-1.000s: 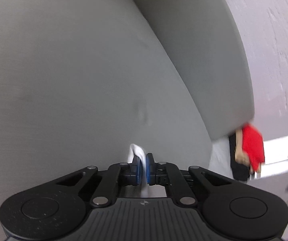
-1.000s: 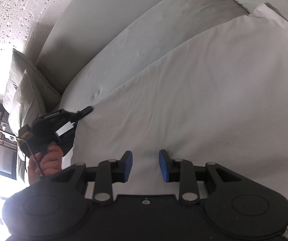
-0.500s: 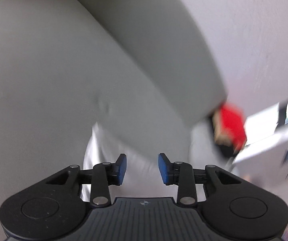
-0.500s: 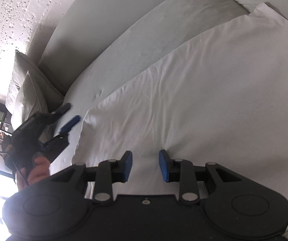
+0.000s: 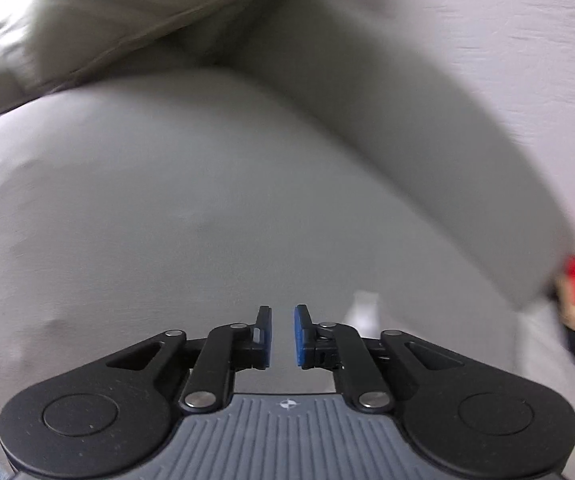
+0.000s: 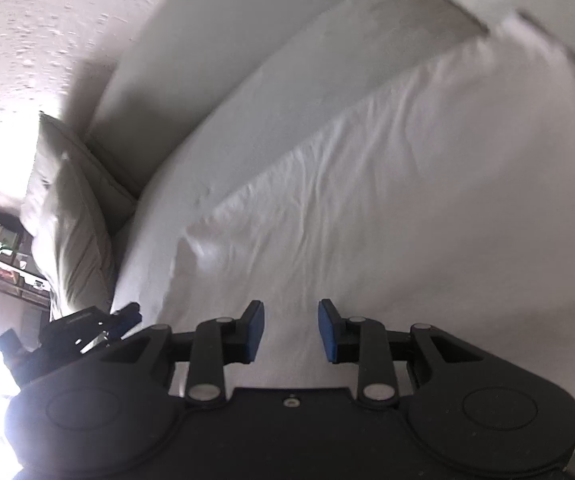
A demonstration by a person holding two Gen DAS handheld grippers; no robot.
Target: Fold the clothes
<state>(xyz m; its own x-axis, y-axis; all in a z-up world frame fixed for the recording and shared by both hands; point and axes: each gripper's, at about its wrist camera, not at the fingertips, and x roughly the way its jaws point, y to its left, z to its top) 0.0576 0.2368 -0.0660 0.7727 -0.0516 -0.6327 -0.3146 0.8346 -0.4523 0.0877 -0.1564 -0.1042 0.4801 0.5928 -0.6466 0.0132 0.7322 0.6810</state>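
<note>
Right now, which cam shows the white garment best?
Right wrist: the white garment lies spread flat over the sofa seat, with its wrinkles and near corner visible. Left wrist shows only a small blurred white scrap beside its fingers, mostly sofa.

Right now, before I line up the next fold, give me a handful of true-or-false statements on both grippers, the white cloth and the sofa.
1. The right gripper is open with nothing between its fingers. True.
2. The left gripper is clamped on the white garment. False: a narrow gap shows between its pads and nothing is in it.
3. The white garment lies spread flat on the sofa seat. True, with light wrinkles near its left corner.
4. The cushion lies on top of the garment. False: it stands against the sofa's corner, apart from the cloth.
5. In the right wrist view, the left gripper appears at the lower left, off the cloth. True.
</note>
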